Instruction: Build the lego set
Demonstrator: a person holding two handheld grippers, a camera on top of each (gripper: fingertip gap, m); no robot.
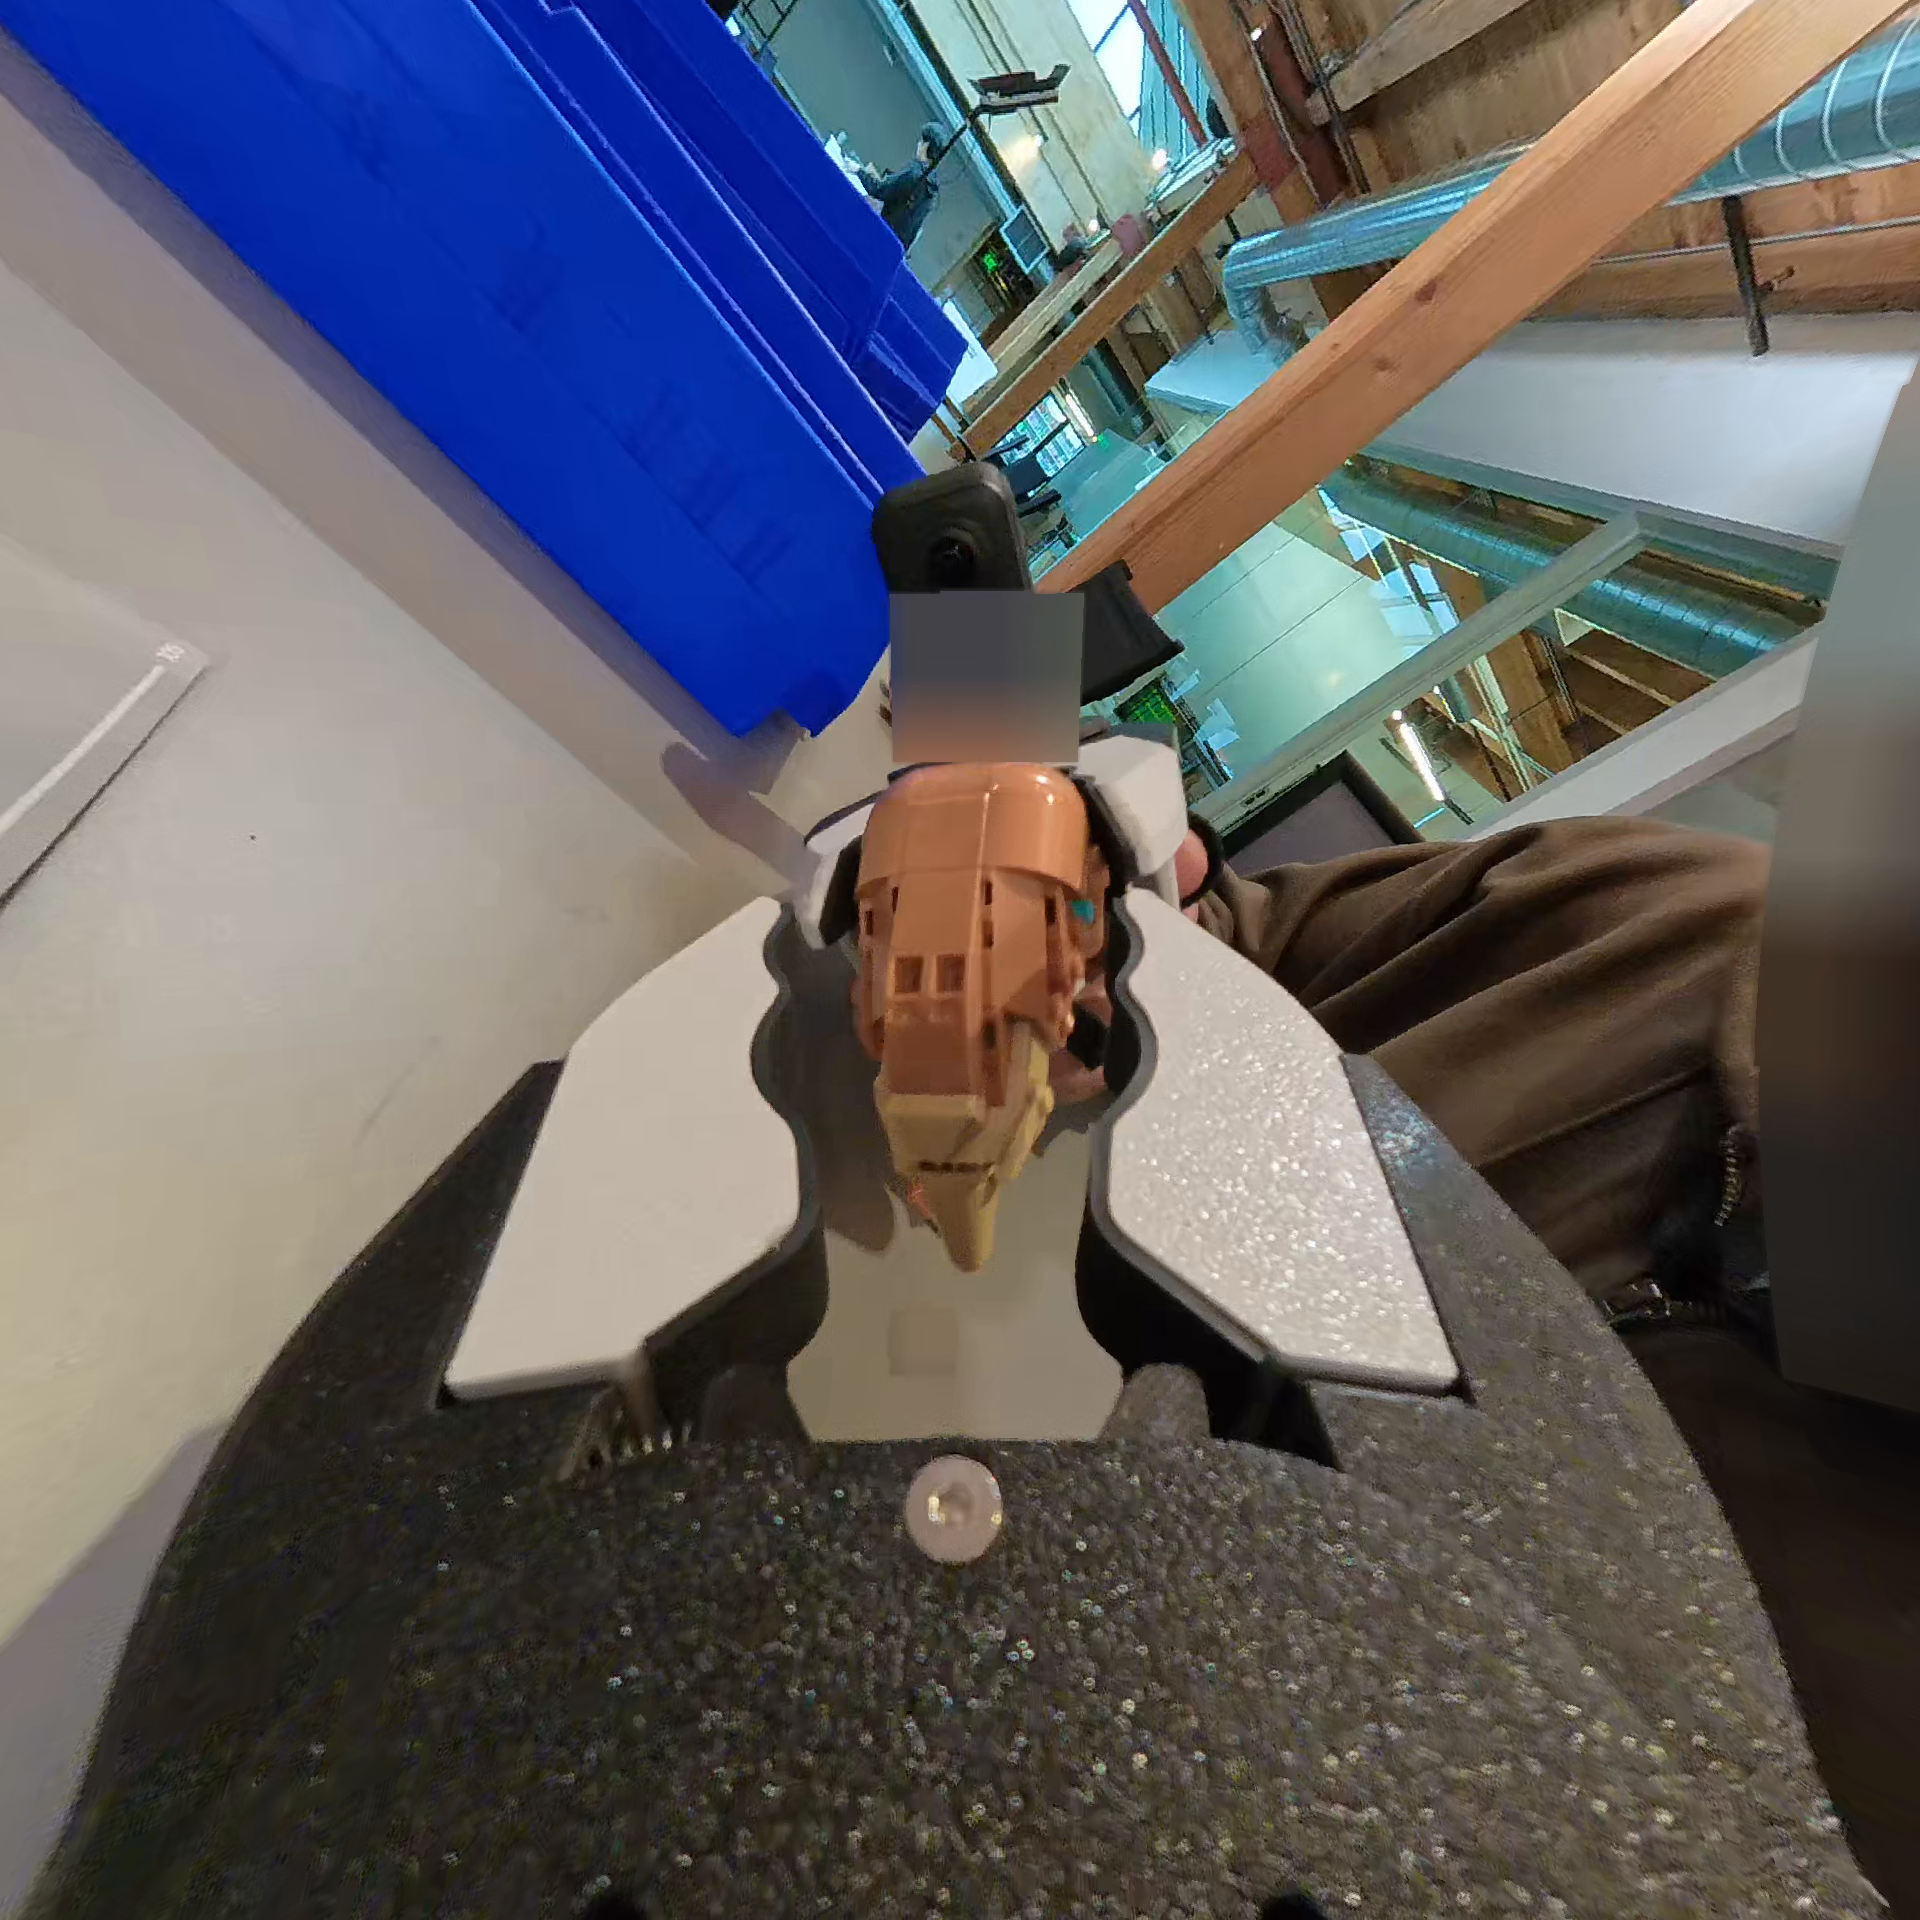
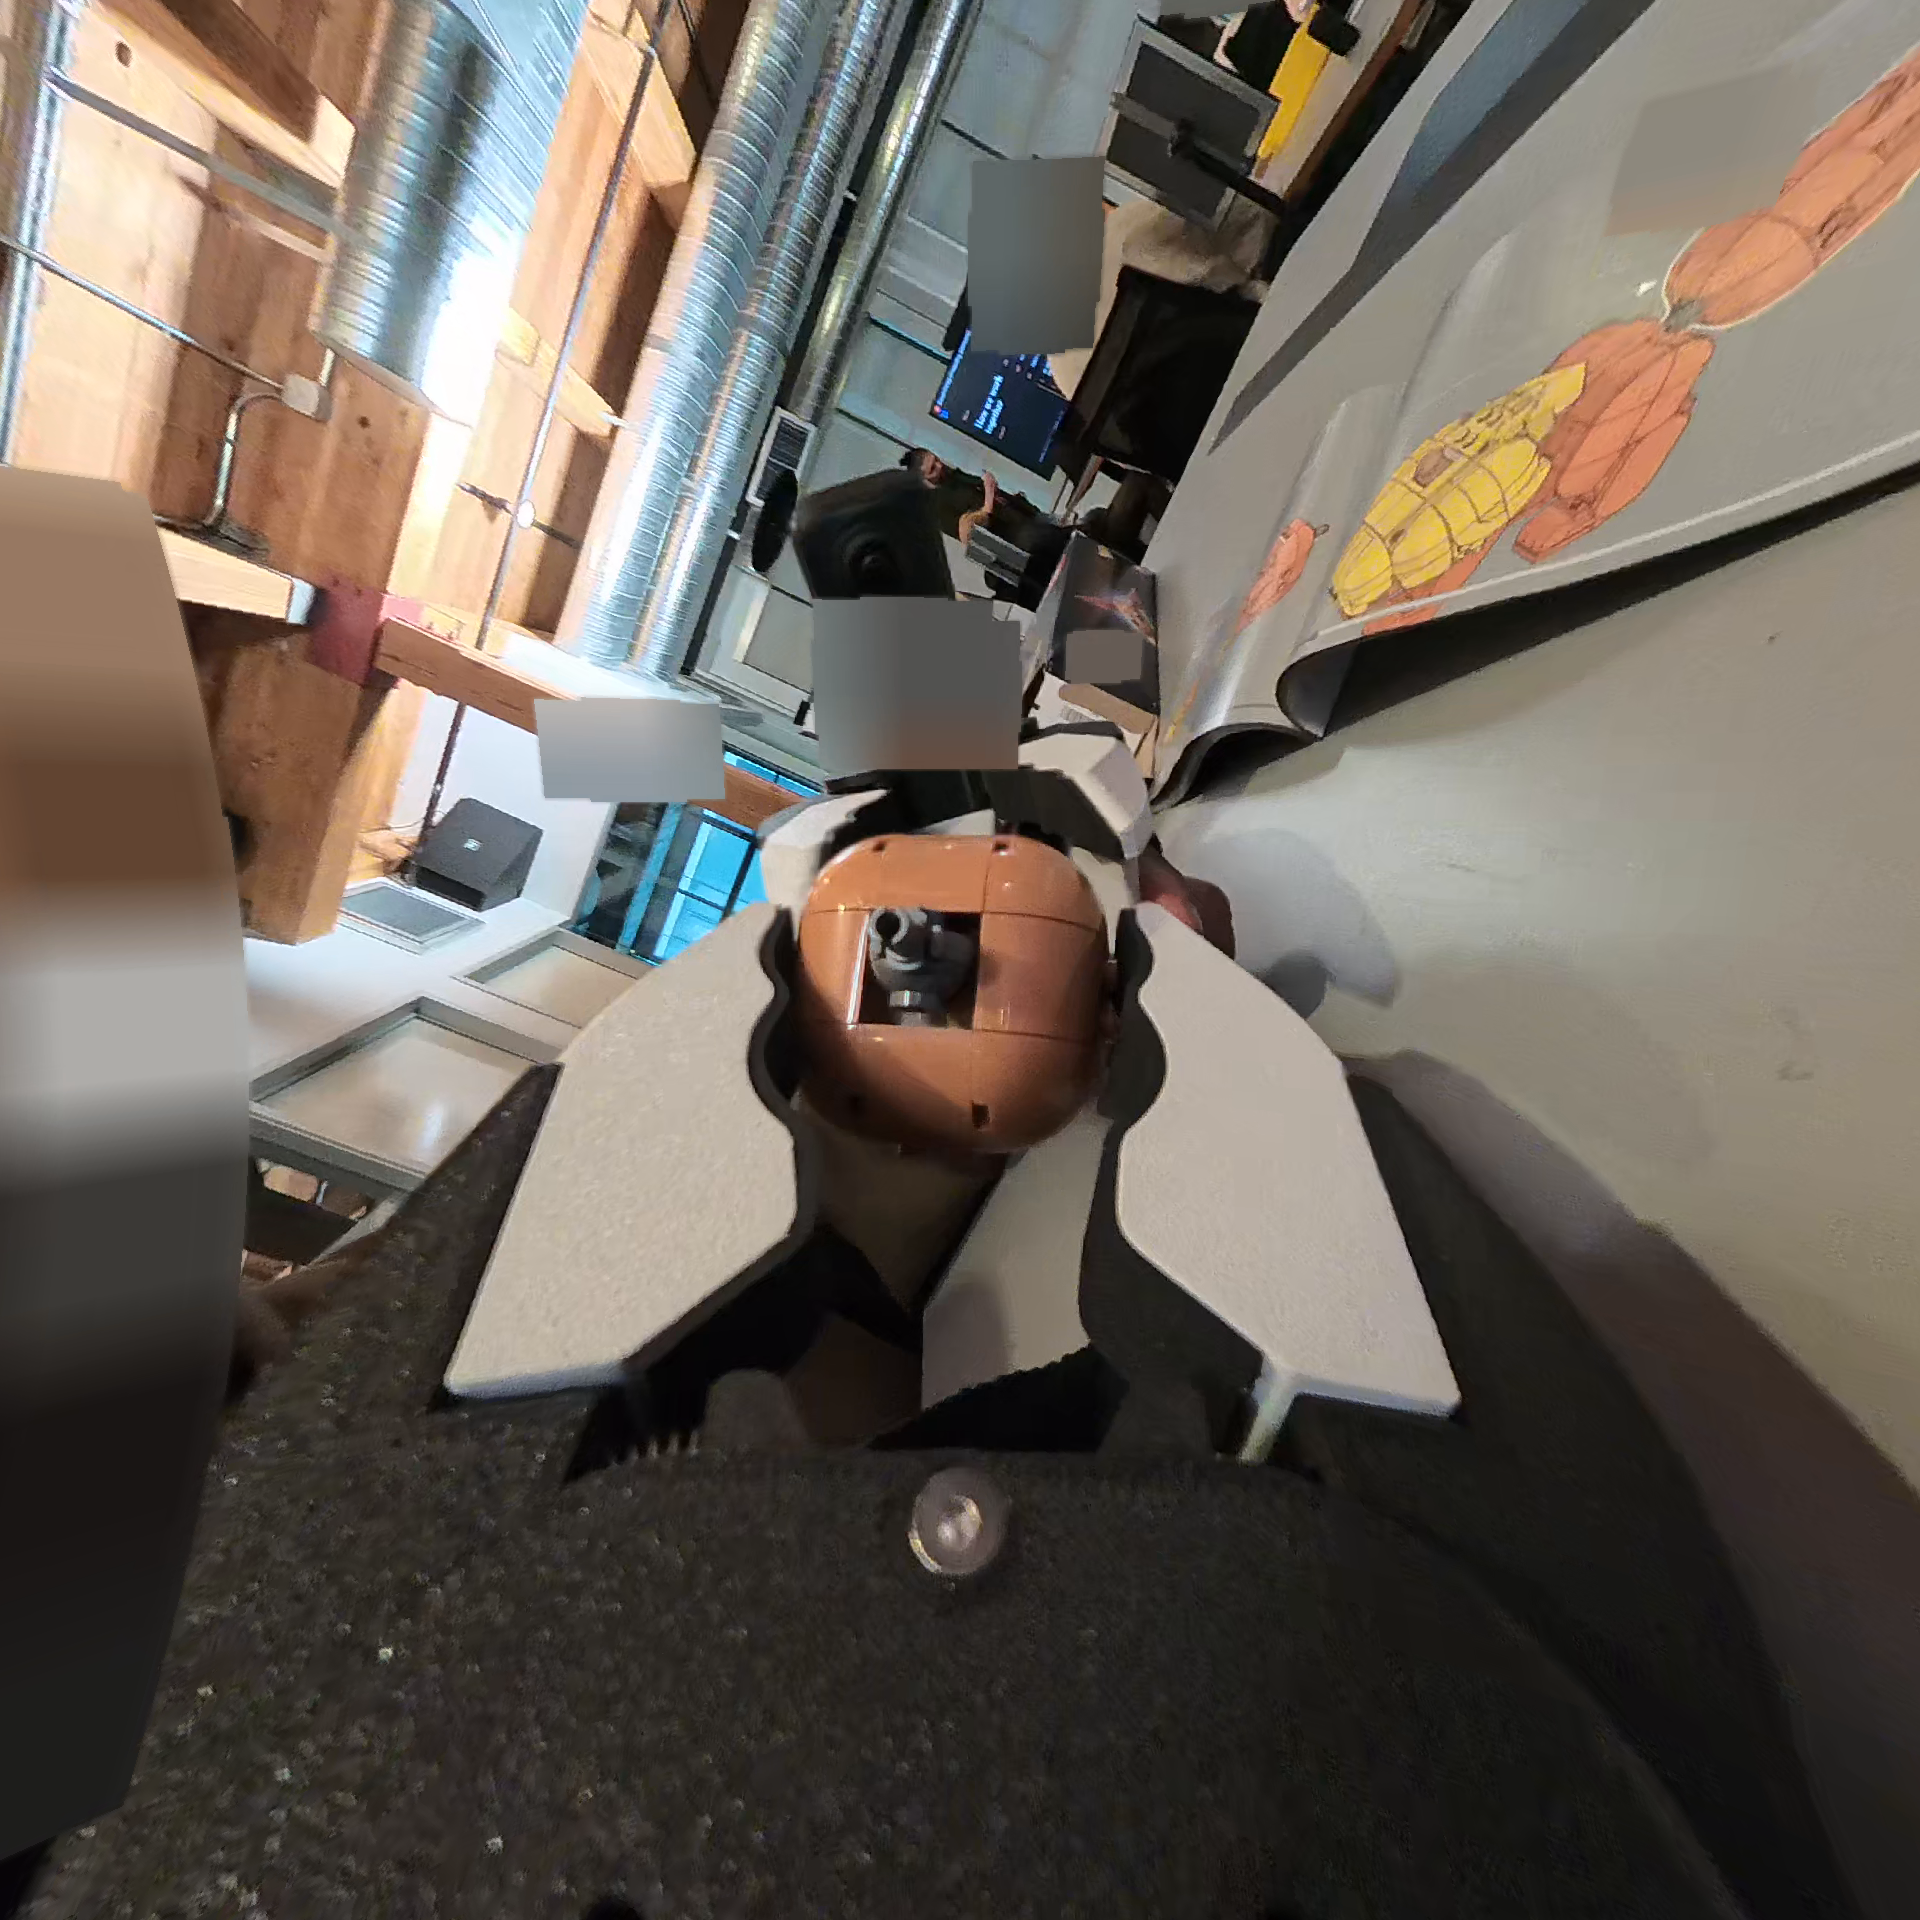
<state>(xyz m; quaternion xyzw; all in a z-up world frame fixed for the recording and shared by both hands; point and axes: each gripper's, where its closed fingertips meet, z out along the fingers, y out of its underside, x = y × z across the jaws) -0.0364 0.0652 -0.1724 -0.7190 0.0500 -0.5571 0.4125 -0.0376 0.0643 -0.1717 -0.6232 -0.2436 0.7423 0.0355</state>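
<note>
A brown and tan lego assembly (image 1: 961, 997) is held in the air between both grippers, which face each other. In the left wrist view my left gripper (image 1: 951, 935) is shut on its ribbed brown body, and the tan pointed end points back toward the camera. The right gripper's white fingers (image 1: 1138, 805) close around the rounded far end. In the right wrist view my right gripper (image 2: 951, 935) is shut on the rounded brown end (image 2: 951, 1029), which has a square opening with a grey joint (image 2: 920, 961) inside. The left gripper's white fingers (image 2: 1107, 795) show just beyond.
Blue plastic bins (image 1: 520, 312) stand on the grey table (image 1: 260, 935) to the left. An open instruction booklet (image 2: 1507, 468) with orange and yellow drawings lies on the table (image 2: 1558, 935). A person's brown sleeve (image 1: 1507, 987) is at the right. Beams and ducts fill the background. The grippers are tip to tip, or close to it.
</note>
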